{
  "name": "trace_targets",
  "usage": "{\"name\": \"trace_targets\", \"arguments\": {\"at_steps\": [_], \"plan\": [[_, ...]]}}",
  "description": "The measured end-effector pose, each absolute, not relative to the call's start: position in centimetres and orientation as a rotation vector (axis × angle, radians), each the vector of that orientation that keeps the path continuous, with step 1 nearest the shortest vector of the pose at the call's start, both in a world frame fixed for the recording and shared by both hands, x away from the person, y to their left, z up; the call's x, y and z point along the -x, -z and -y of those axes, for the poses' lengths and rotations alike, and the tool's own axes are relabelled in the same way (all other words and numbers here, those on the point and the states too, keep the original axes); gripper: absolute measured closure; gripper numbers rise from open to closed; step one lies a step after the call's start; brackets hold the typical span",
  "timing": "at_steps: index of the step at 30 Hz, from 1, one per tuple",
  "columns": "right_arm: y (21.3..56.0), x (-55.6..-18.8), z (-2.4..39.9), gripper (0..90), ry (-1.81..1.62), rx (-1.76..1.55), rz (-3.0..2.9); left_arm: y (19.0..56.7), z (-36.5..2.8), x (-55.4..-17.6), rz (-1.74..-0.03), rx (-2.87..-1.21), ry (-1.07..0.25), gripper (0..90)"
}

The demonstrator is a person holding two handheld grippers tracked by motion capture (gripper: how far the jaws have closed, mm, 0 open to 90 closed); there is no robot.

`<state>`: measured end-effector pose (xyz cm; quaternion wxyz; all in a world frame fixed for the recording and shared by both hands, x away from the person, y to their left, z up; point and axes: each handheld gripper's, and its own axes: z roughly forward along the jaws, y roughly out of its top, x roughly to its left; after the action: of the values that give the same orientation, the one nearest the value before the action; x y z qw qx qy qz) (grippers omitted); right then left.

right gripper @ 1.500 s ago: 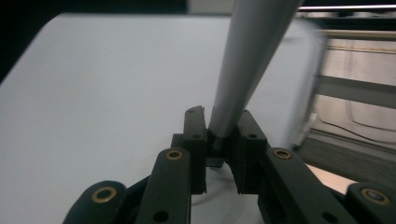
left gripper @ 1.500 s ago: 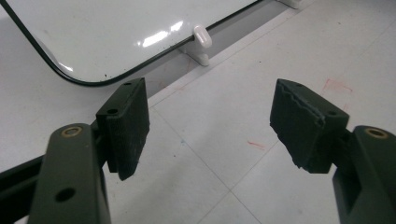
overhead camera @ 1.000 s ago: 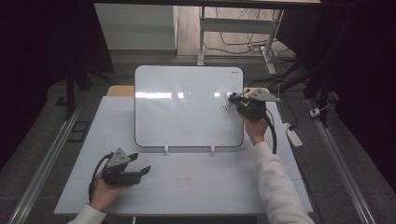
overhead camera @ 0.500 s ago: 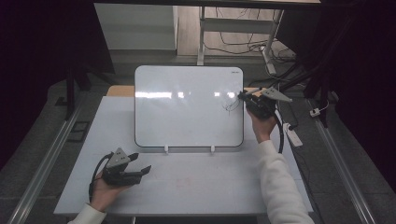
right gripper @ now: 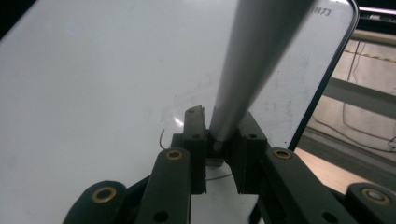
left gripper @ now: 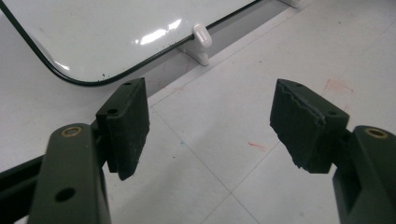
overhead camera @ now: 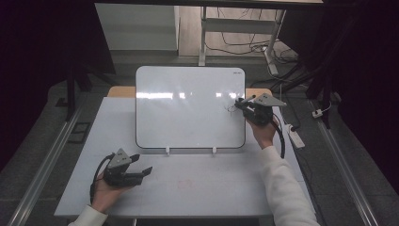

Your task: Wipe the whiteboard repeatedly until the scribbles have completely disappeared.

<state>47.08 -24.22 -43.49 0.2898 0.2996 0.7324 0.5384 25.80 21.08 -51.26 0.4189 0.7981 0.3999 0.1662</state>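
Tongs in the right hand point(right gripper: 219, 154) are clamped on a grey marker point(right gripper: 254, 60), held at the whiteboard's point(overhead camera: 188, 113) right side to draw there. Left tongs point(left gripper: 210, 126) rest open, empty, over the worktop point(overhead camera: 197, 188).

Sleeves: white, long, on both forearms.
Left claw point(overhead camera: 141, 172): black body, grey three-cornered plate on top, black cable looped at the rear.
Left claw pads point(left gripper: 128, 126): black, ribbed, edges worn and chipped.
Right claw point(overhead camera: 241, 102): black, grey plate, black cable trailing.
Fasteners: brass-coloured rivets on dark green-black linkage arms.
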Motion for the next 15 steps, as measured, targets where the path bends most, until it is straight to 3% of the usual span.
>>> {"name": "trace_targets", "arguments": {"at_steps": [3,9,15], "plan": [[43.5,-47.6,25.6,77.5,-1.51,-0.909,-1.882,51.2,-21.0,-25.6,-0.993,-2.001,-0.421,29.3],[44.8,-45.7,24.1,77.5,-1.451,-0.776,-2.006,51.3,-21.3,-25.8,-1.007,-1.995,-0.412,29.4],[44.7,-46.2,24.9,77.4,-1.497,-0.882,-1.908,51.2,-21.3,-25.7,-1.002,-1.991,-0.415,29.4]]}}
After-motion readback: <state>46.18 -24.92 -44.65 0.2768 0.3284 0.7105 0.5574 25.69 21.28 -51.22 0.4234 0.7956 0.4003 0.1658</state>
